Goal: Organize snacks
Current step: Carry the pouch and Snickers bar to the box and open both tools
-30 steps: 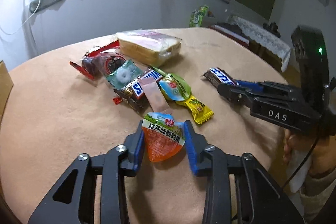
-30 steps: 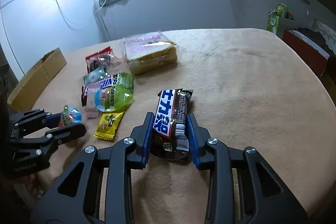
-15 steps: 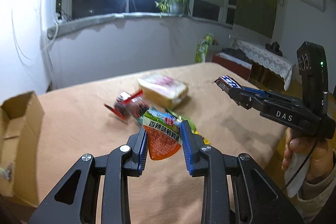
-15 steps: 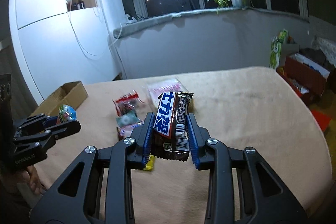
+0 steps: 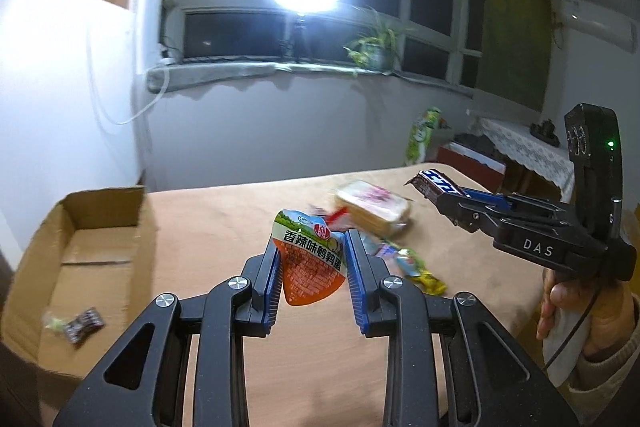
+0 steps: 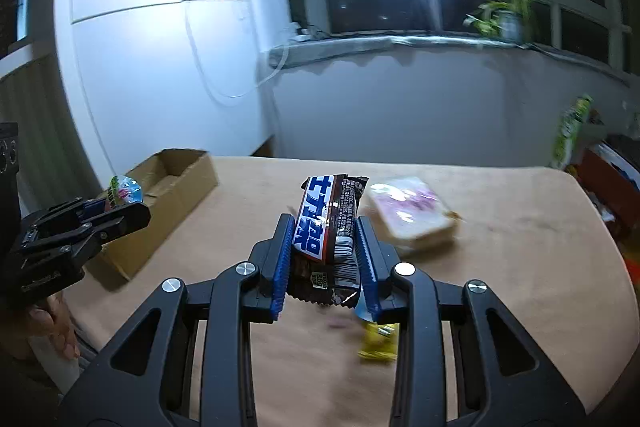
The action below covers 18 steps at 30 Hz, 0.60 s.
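Two snacks up, one box to hit

I had the left gripper [image 5: 311, 259] squeezing an orange snack cup [image 5: 311, 267]. My right gripper [image 6: 325, 247] pinched a chocolate bar [image 6: 329, 223]. The cardboard box [image 5: 100, 227] sat at nine o'clock. Shiny wrappers could slip out and miss it.

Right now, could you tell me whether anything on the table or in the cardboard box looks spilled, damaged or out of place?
Nothing looks spilled or damaged. A few loose snack packets still lie jumbled beside the wrapped sliced bread on the tan table, blurred here. The open brown cardboard box holds only a couple of small wrapped sweets.
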### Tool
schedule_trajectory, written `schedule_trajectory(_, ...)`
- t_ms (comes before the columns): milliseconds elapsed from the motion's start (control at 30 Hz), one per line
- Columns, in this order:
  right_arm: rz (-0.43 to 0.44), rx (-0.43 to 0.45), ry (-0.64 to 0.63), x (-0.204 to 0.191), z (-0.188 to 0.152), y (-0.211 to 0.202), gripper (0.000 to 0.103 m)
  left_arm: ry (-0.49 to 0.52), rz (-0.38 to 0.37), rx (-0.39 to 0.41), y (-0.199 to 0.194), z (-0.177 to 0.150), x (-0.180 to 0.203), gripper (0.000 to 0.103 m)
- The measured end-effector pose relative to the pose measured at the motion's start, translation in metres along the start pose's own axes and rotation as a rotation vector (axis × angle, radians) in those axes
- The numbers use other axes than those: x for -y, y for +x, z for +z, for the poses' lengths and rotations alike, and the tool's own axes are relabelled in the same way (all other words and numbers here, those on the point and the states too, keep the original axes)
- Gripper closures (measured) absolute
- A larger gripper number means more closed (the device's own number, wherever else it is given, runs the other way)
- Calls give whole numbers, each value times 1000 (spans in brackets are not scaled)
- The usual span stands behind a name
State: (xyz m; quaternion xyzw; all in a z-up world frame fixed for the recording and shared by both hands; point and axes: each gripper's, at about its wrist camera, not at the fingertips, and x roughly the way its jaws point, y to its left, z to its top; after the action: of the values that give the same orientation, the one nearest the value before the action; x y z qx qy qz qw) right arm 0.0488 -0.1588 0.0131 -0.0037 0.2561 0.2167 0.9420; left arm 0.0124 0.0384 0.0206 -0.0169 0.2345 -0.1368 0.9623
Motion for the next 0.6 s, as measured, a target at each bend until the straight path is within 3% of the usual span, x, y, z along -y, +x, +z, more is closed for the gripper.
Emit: schedule_trajectory(600, 315, -19, -219, -176, 26, 69, 71, -189, 277, 73, -67, -24, -125, 76)
